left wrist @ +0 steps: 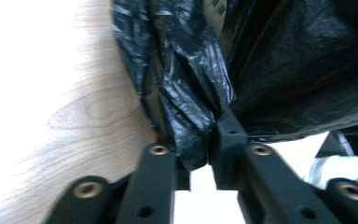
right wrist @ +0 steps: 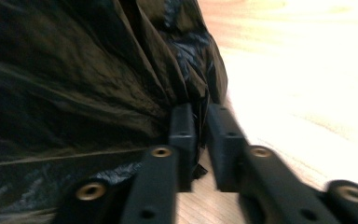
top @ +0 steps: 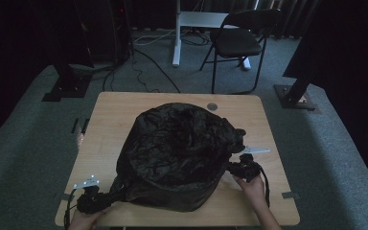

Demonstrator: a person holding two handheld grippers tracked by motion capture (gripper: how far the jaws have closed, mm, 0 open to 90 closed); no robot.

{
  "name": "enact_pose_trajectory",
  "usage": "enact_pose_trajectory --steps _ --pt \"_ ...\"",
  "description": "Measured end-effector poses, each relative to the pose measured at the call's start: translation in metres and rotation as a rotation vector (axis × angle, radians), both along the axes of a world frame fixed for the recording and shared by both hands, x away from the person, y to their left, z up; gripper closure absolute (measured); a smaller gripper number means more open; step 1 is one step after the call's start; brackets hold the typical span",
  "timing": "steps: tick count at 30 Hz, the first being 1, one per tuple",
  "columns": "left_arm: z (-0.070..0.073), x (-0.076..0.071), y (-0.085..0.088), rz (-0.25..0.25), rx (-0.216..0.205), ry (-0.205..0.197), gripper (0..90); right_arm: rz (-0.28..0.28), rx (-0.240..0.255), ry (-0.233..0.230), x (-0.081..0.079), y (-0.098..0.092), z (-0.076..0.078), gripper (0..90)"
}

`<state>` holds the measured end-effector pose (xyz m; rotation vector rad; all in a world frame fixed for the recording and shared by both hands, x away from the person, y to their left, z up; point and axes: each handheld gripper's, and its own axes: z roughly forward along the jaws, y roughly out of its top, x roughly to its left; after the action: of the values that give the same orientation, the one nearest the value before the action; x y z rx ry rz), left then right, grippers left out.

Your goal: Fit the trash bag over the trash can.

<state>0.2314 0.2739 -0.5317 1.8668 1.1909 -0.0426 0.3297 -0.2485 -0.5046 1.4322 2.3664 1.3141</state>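
Down at the near left corner of the wooden tabletop point(top: 105, 120), the left gripper point(top: 106, 196) has its fingers pinched on a gathered fold of the black plastic bag point(top: 177, 153). That bag sits bulging mid-tabletop, contents hidden. On its right edge, the right gripper point(top: 234, 167) likewise clamps bag film between narrow fingers.

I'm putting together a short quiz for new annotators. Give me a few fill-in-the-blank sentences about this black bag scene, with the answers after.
1. The big crumpled bag on the table is ____ in colour.
2. The left gripper has a bunched fold of the ____ between its jaws.
3. The table top is made of light ____.
4. Behind the table, on the carpet, stands a folding ____.

Missing words: black; bag; wood; chair
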Motion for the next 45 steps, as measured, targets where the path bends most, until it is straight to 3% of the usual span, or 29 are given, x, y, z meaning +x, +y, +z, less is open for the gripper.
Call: enact_pose_trajectory --steps 2,4,10,14,17,18,20,24,27,31,32,35,39,40,45 --pt "0.005 -0.002 -0.002 -0.001 0.058 -0.035 70.4 0.017 0.015 -0.018 -0.001 -0.001 0.003 68.5" --pt "0.010 -0.006 -0.004 0.010 0.089 -0.056 58.3 0.029 0.027 -0.028 -0.003 -0.003 0.006 58.9" --pt "0.019 -0.015 -0.006 0.029 0.217 -0.052 23.8 0.051 0.064 -0.045 -0.004 -0.015 0.009 35.6" --pt "0.020 -0.018 -0.003 0.024 0.211 -0.051 10.0 0.045 0.097 -0.061 -0.009 -0.025 0.009 26.4" --pt "0.020 -0.018 0.003 0.053 0.206 -0.064 9.0 0.041 0.106 -0.068 -0.014 -0.035 0.009 20.0" --pt "0.020 -0.018 0.006 0.051 0.199 -0.060 2.0 0.042 0.117 -0.072 -0.015 -0.040 0.009 19.0" --pt "0.023 -0.019 0.012 0.068 0.178 -0.081 1.2 0.028 0.133 -0.086 -0.018 -0.049 0.009 14.2" --pt "0.025 -0.024 0.021 0.159 0.209 -0.131 0.0 0.027 0.157 -0.123 -0.025 -0.063 0.013 12.1" --pt "0.022 -0.024 0.027 0.204 0.231 -0.118 0.0 0.025 0.179 -0.157 -0.031 -0.070 0.019 12.1" --pt "0.010 -0.019 0.021 0.236 0.394 -0.112 0.0 0.031 0.212 -0.192 -0.035 -0.075 0.029 12.1" --pt "0.007 -0.018 0.020 0.243 0.416 -0.110 0.0 0.034 0.216 -0.203 -0.035 -0.075 0.031 12.1" --pt "0.005 -0.017 0.019 0.270 0.430 -0.121 0.0 0.037 0.219 -0.225 -0.036 -0.075 0.038 12.2" --pt "0.007 -0.018 0.024 0.315 0.394 -0.152 0.0 0.040 0.254 -0.269 -0.039 -0.076 0.051 12.5" --pt "0.007 -0.018 0.024 0.331 0.403 -0.161 0.0 0.042 0.264 -0.275 -0.040 -0.076 0.055 12.6" --pt "0.004 -0.016 0.022 0.338 0.420 -0.180 0.0 0.082 0.316 -0.342 -0.040 -0.074 0.084 12.7"
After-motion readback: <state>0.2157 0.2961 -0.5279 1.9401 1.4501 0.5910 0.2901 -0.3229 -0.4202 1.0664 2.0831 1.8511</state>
